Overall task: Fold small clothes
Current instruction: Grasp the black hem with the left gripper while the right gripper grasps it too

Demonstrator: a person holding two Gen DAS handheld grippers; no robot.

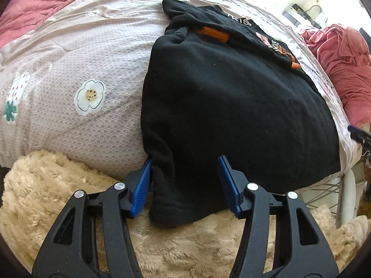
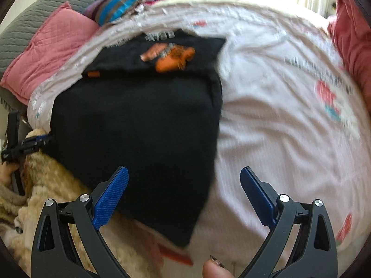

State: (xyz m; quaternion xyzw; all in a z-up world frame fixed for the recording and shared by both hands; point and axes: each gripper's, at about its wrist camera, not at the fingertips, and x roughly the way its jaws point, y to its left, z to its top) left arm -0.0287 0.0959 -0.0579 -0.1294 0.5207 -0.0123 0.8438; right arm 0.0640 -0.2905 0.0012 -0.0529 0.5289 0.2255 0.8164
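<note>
The black garment (image 1: 231, 106) lies on the bed (image 1: 97, 64), long axis running away from both half-open tongs: left tongs (image 1: 184, 183) straddle its near corner ungripped, right tongs (image 2: 184, 197) hover empty.

Black garment (image 1: 231, 106): a small top of soft, fleecy black knit, lying flat and partly folded on the bed. The folded plain black panel is covering most of it, hiding the front. Beyond the fold, an orange, pink and white print with pale lettering is showing. A small orange tab is sitting at the fold line. The near corner is hanging over the bed's edge, drooping down onto the surface below.
</note>
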